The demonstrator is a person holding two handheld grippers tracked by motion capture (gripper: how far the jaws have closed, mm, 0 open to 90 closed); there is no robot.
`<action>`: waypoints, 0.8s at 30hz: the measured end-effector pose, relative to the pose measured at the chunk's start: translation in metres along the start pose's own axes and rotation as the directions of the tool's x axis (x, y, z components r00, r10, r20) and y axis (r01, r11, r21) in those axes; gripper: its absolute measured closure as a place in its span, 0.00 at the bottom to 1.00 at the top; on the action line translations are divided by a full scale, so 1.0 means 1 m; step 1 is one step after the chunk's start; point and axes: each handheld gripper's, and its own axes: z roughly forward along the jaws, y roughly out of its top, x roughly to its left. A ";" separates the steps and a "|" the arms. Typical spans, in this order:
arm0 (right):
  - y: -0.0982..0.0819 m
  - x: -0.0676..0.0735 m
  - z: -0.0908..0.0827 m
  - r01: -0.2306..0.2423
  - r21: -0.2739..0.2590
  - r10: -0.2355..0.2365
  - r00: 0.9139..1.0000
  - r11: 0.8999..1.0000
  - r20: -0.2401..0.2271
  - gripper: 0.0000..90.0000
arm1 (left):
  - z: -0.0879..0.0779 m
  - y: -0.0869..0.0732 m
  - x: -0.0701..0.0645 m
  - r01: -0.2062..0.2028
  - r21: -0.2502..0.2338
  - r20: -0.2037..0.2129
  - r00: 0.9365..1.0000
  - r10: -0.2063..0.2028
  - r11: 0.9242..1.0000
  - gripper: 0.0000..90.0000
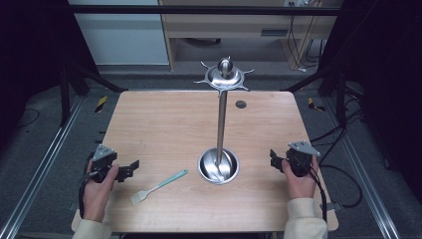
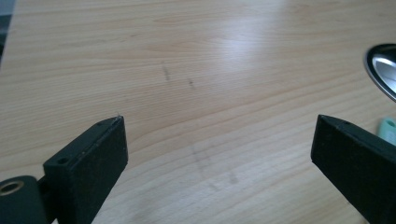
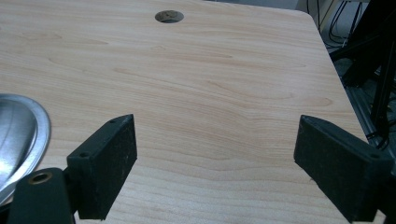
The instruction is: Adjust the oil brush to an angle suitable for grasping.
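Start position: both hand-held grippers, left (image 1: 130, 169) and right (image 1: 273, 158), jaws apart, empty. Likely next: left reaches the teal brush (image 1: 159, 186) near the counter's (image 1: 149, 124) front edge.

Left gripper (image 1: 130, 168): jaws wide apart, empty, hand-held low. Right gripper (image 1: 273, 158): jaws wide apart, empty, hand-held low.
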 end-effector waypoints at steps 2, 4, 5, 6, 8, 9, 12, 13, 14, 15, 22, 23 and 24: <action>0.000 -0.001 -0.002 -0.003 -0.005 0.003 1.000 1.000 0.001 0.15 | 0.002 0.004 -0.009 -0.044 0.018 0.008 0.999 0.044 0.999 0.04; -0.002 -0.002 -0.004 -0.014 0.003 0.014 1.000 1.000 -0.001 0.15 | 0.009 0.012 -0.025 -0.097 0.061 0.015 0.995 0.096 0.993 0.04; -0.004 -0.002 -0.004 -0.015 0.003 0.015 1.000 1.000 -0.001 0.15 | 0.012 0.015 -0.031 -0.126 0.082 0.026 0.992 0.124 0.989 0.04; -0.004 -0.002 -0.004 -0.015 0.003 0.015 1.000 1.000 -0.001 0.15 | 0.012 0.015 -0.031 -0.126 0.082 0.026 0.992 0.124 0.989 0.04; -0.008 -0.001 -0.002 0.030 0.034 -0.029 1.000 0.999 -0.011 0.15 | 0.023 0.021 -0.047 -0.206 0.149 0.054 0.978 0.200 0.967 0.04; -0.010 -0.001 -0.001 0.051 0.046 -0.051 0.999 0.998 -0.008 0.15 | 0.026 0.023 -0.051 -0.226 0.168 0.065 0.974 0.218 0.960 0.05; -0.012 -0.001 -0.003 0.057 0.053 -0.056 0.998 0.997 -0.021 0.15 | 0.034 0.028 -0.059 -0.255 0.197 0.081 0.967 0.243 0.947 0.08; -0.014 -0.002 -0.007 0.048 0.052 -0.047 0.998 0.997 -0.029 0.15 | 0.040 0.034 -0.064 -0.286 0.229 0.114 0.957 0.266 0.930 0.09; -0.014 -0.003 -0.008 0.045 0.049 -0.043 0.999 0.998 -0.030 0.15 | 0.043 0.036 -0.067 -0.294 0.241 0.124 0.954 0.271 0.925 0.10; -0.014 -0.003 -0.010 0.037 0.045 -0.036 0.999 0.998 -0.036 0.15 | 0.045 0.039 -0.070 -0.310 0.254 0.132 0.950 0.285 0.916 0.13; -0.016 -0.008 -0.012 0.011 0.055 -0.009 0.999 0.998 -0.030 0.15 | 0.058 0.050 -0.081 -0.393 0.333 0.200 0.918 0.344 0.857 0.44; -0.016 -0.008 -0.012 0.011 0.055 -0.009 0.999 0.998 -0.030 0.15 | 0.059 0.052 -0.081 -0.402 0.341 0.209 0.914 0.348 0.850 0.44; -0.016 -0.008 -0.012 0.006 0.060 -0.004 1.000 0.998 -0.030 0.15 | 0.061 0.052 -0.081 -0.403 0.342 0.209 0.913 0.349 0.849 0.51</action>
